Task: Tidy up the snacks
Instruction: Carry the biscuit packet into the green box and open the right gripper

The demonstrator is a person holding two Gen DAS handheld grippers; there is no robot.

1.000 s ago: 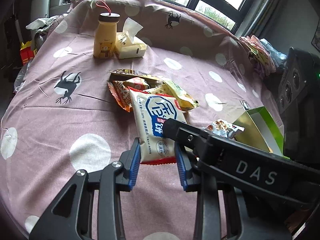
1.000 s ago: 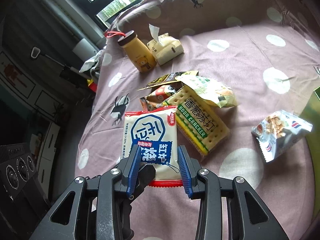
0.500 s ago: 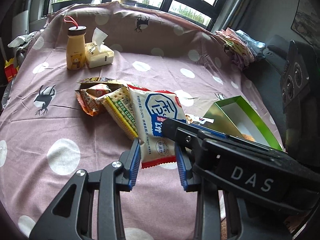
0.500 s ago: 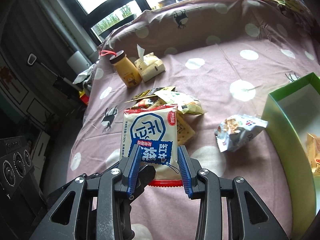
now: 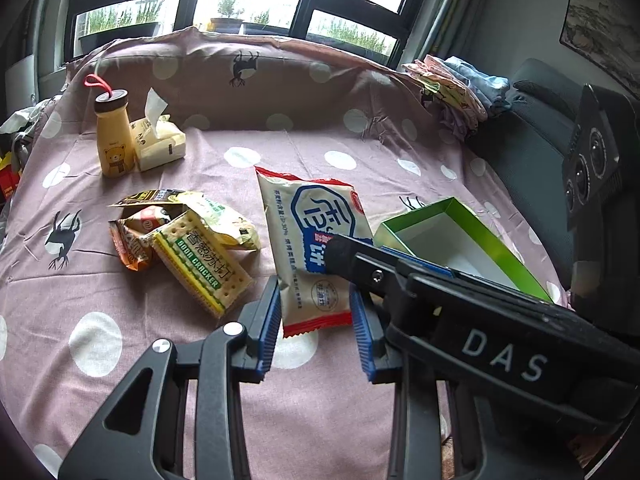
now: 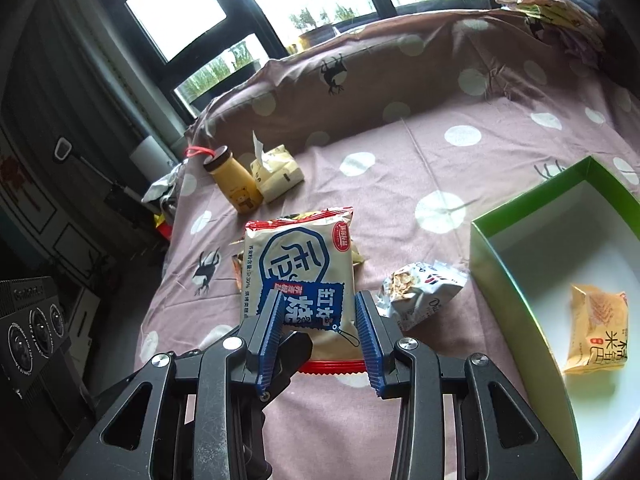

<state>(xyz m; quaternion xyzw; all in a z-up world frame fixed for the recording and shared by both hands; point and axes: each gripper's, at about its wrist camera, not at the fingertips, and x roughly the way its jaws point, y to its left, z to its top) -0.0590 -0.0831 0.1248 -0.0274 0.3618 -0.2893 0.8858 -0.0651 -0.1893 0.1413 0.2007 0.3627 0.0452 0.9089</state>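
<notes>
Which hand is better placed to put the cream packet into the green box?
Right. Both grip the cream packet, but the green box lies open beside the right gripper; the left gripper has the right one across its way.

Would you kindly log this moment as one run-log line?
both grippers: left, right shut on biscuit packet | packet: off cloth | green box: one orange snack inside

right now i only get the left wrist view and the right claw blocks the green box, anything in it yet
Observer: Yes, one orange snack pack lies on the white floor of the green box.
Operator: anything on the cloth between the cream pack and the box
Observer: A silver packet lies there, just outside the box's left wall.
</notes>
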